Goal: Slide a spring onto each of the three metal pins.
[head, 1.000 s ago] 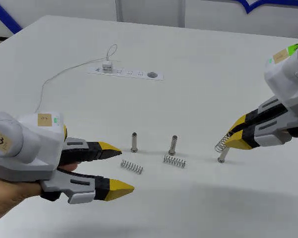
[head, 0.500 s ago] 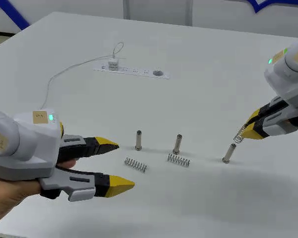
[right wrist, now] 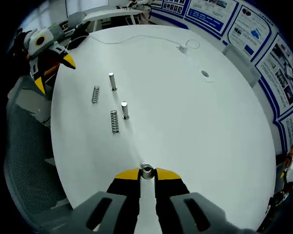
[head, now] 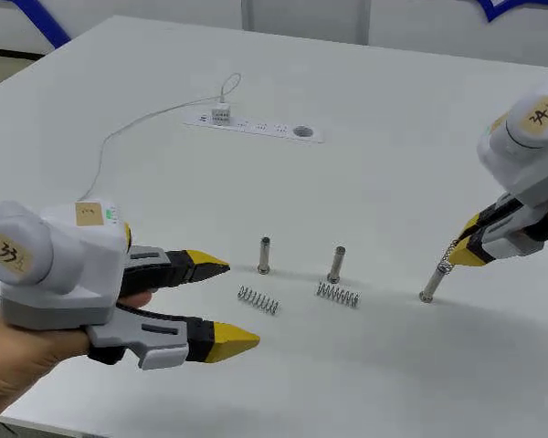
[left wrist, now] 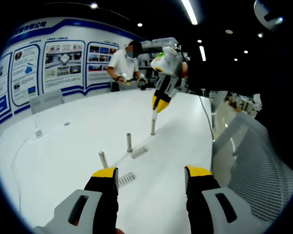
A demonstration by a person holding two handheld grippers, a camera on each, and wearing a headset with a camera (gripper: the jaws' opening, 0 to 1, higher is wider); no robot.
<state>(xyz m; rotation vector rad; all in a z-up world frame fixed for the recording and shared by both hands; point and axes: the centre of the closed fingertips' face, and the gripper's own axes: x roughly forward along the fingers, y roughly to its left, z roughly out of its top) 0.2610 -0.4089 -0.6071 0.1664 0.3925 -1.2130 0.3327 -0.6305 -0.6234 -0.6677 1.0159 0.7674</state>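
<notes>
Spring (head: 448, 255) sits pinched in right tongs (right wrist: 147, 175) over pin (head: 431, 283); left tongs (left wrist: 151, 171) gape, held level.

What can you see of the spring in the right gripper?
The spring is a thin coil of bare silvery wire, pinched at its upper end between the yellow-tipped jaws of the right gripper. It hangs tilted, clear of the table, its lower end at the top of the rightmost pin. From the right gripper view it appears end-on as a small ring.
</notes>
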